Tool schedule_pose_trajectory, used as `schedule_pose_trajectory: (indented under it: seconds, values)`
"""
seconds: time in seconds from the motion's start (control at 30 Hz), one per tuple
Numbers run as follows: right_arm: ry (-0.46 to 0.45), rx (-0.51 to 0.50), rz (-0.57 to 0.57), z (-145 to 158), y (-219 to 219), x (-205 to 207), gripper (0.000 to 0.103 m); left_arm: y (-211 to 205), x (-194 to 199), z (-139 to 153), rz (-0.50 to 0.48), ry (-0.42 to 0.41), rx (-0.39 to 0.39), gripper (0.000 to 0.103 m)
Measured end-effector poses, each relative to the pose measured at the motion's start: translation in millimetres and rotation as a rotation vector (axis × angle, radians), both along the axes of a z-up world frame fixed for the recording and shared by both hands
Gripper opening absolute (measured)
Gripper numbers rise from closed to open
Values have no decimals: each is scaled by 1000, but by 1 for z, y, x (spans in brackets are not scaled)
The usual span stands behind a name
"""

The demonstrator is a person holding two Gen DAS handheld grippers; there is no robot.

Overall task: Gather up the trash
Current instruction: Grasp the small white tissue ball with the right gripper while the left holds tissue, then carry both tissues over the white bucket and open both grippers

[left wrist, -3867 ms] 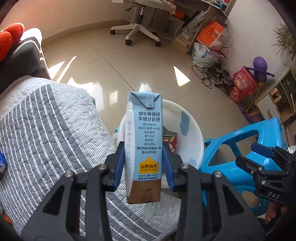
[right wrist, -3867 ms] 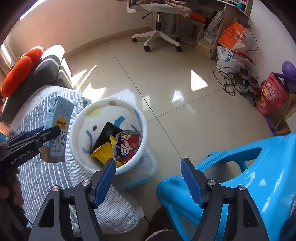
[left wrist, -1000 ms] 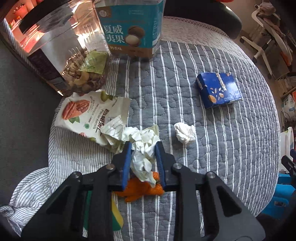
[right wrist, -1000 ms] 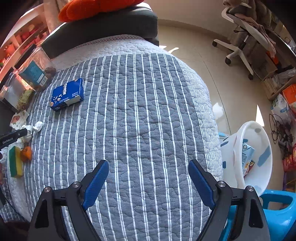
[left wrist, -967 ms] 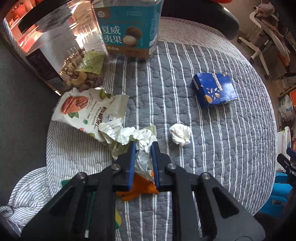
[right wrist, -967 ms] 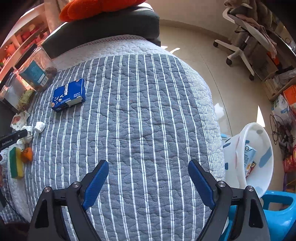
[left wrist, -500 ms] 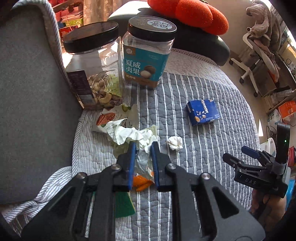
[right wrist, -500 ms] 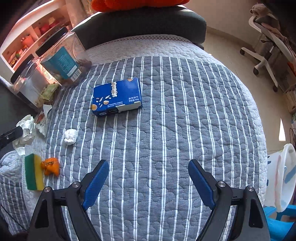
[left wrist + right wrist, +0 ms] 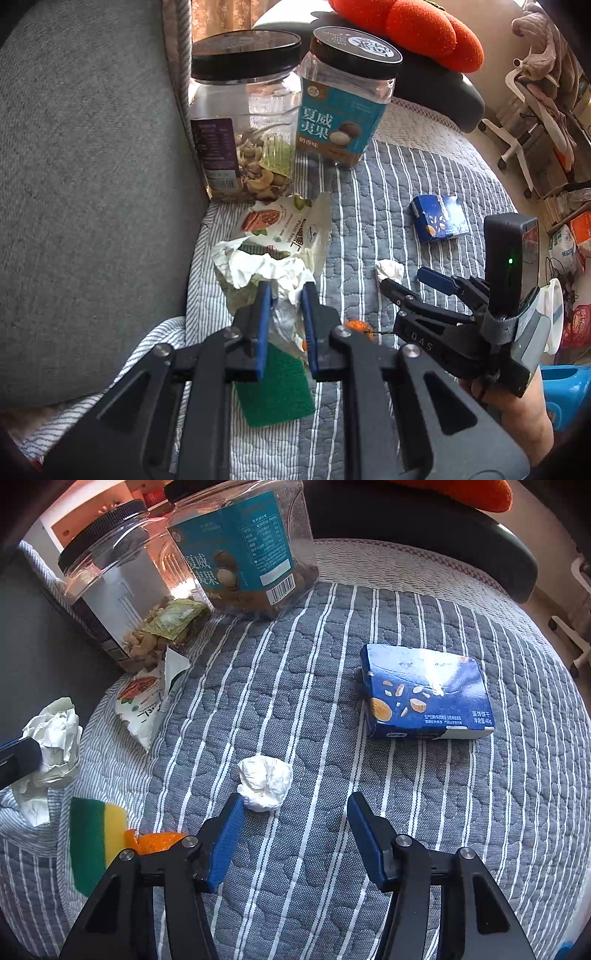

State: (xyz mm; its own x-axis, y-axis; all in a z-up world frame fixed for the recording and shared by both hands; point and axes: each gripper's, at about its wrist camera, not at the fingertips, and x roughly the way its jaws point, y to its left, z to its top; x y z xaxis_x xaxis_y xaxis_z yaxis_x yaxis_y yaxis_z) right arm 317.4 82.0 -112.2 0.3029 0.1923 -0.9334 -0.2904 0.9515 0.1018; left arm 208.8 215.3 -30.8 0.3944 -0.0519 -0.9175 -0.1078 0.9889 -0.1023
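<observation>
My left gripper (image 9: pixel 284 314): clamped on one crumpled paper wad (image 9: pixel 266 269)
My right gripper (image 9: pixel 295 830): jaws apart, just been closing, one small tissue ball (image 9: pixel 264 782) beside its left fingertip
Jars: two (image 9: pixel 240 542)
Blue box (image 9: pixel 424 698): one, on the striped cover (image 9: pixel 314 701)
Sponge (image 9: pixel 94 843): one

Left gripper (image 9: pixel 284 306): blue pads clamped on crumpled white wrapper (image 9: pixel 266 271), held above striped quilt (image 9: pixel 373 184). Green sponge (image 9: pixel 275 387) lies below jaws. Right gripper (image 9: pixel 410 280): fingertips near small tissue ball (image 9: pixel 389 269), apparently not touching; jaws just closing, nothing between them. Blue box (image 9: pixel 439 218) lies beyond. Nut bag (image 9: pixel 291 229) in front of two black-lidded jars (image 9: pixel 347 96).
</observation>
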Motion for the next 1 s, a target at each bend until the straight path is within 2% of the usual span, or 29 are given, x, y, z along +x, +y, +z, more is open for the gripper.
schedule_pose_trajectory:
  seconds: [0.07, 0.13, 0.23, 0.5, 0.77, 1.0]
  values:
    - [-7, 4, 16, -3, 7, 2, 48, -1, -1, 1, -2, -2, 1, 19]
    - [-11, -3, 37, -5, 13, 4, 30, -2, -2, 1, -5, -2, 3, 19]
    - [-17, -5, 47, -2, 18, 3, 26, -5, -2, 3, -8, -7, 0, 19]
    - [-53, 9, 36, 32, -16, -20, 25, -26, -6, 14, -46, -39, -3, 19]
    - [-79, -10, -44, 71, -97, -38, 25, -81, -8, 31, -136, -80, -19, 19]
    - [-91, -24, -162, 95, -177, -64, 25, -143, -8, 35, -227, -96, -30, 19]
